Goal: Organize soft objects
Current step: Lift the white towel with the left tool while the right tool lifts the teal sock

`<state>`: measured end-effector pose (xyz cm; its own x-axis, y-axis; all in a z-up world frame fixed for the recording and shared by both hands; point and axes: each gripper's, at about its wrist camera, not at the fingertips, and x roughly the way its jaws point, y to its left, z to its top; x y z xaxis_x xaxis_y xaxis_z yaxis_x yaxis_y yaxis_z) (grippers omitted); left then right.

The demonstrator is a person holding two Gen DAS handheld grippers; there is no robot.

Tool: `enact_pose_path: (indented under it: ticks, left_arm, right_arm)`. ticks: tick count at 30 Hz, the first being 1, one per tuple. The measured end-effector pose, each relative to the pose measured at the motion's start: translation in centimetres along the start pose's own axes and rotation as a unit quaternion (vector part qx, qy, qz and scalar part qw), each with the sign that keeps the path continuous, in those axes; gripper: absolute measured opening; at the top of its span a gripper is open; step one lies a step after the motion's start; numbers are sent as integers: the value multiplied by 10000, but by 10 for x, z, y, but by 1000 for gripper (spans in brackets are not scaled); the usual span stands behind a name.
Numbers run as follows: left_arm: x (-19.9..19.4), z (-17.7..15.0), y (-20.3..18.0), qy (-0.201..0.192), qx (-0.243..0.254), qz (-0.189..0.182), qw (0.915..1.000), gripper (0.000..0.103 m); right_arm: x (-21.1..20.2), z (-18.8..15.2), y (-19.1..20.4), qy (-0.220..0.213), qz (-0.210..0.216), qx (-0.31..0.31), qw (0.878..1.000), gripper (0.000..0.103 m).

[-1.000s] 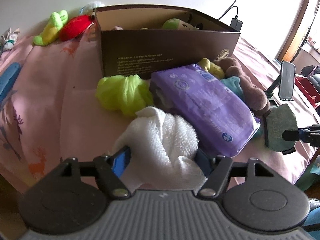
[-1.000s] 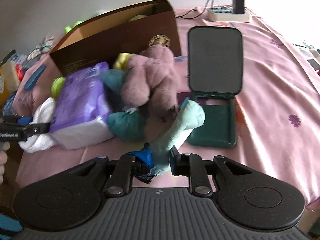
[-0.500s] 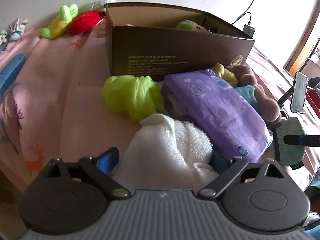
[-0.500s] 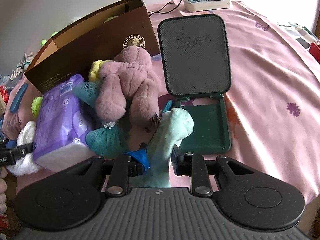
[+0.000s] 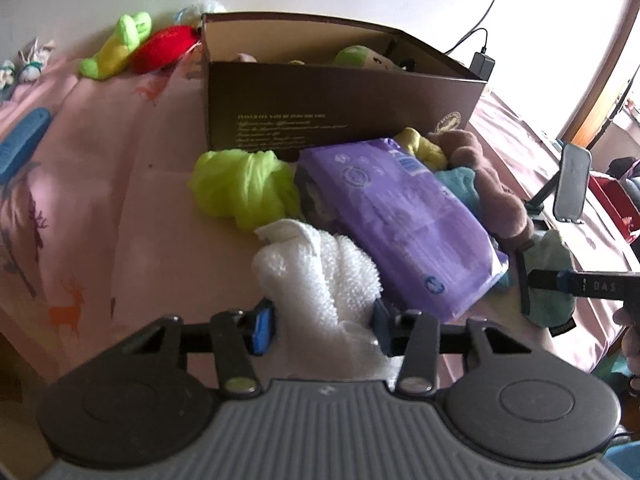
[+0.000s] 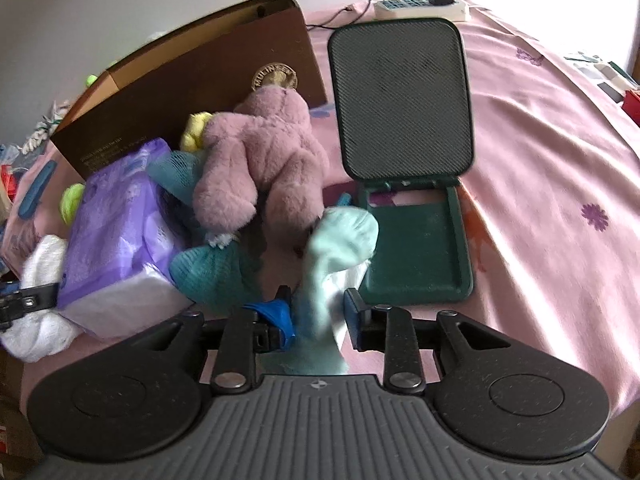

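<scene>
Pinching a white fluffy cloth (image 5: 320, 280) between their blue pads, the left tongs (image 5: 322, 326) are held low over the pink sheet (image 5: 100, 184), pointed toward the brown box (image 5: 340, 100). The right tongs (image 6: 316, 316) grip a pale mint sock (image 6: 340, 248), which stands up between the fingers; in the left view the same sock hangs from that tool, whose arm shows the letters "DAS", with part of a hand (image 5: 632, 340) behind it.

The box carries a round gold seal reading "MULIN…" on its end and several lines of gold print on its long side, too small to read. A purple soft pack (image 5: 400, 224) lies just in front of the box, touching the white cloth. Beside it are a lime mesh puff (image 5: 244, 188), a mauve plush bear (image 6: 264, 160) leaning on the box, and teal mesh bundles (image 6: 212, 276). A green plush peeks from inside the box.

Everything rests on a surface covered in pink fabric printed with deer and flowers. A dark green open case (image 6: 412, 216) lies to the right of the bear. A power strip (image 6: 420, 6) with a charger sits near the white wall.
</scene>
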<state>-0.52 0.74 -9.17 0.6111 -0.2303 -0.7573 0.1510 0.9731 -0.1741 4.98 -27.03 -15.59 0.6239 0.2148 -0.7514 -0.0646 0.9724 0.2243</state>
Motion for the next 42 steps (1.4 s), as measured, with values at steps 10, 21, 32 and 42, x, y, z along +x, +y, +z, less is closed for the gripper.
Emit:
enact_pose_path:
  ticks: [10,21,32,42]
  left_arm:
    - [-30,-5,1,-172,24,138,9998,47]
    - [-52,16,-1,-477,-171,258,9984,47]
    - [-43,43,-18,-443,-164,321,9984,47]
    - [-36,40,-24,-389,-62,379,9985,47]
  right_arm:
    - [-11,-2,-9,-124,207,114,9996,0]
    - [-50,-3,16,-357,533,-528,9965,0]
    - [-75,7,41,-655,1072,-663,9899,0]
    - [-65,-2,22,-500,550,-1168,9904,2]
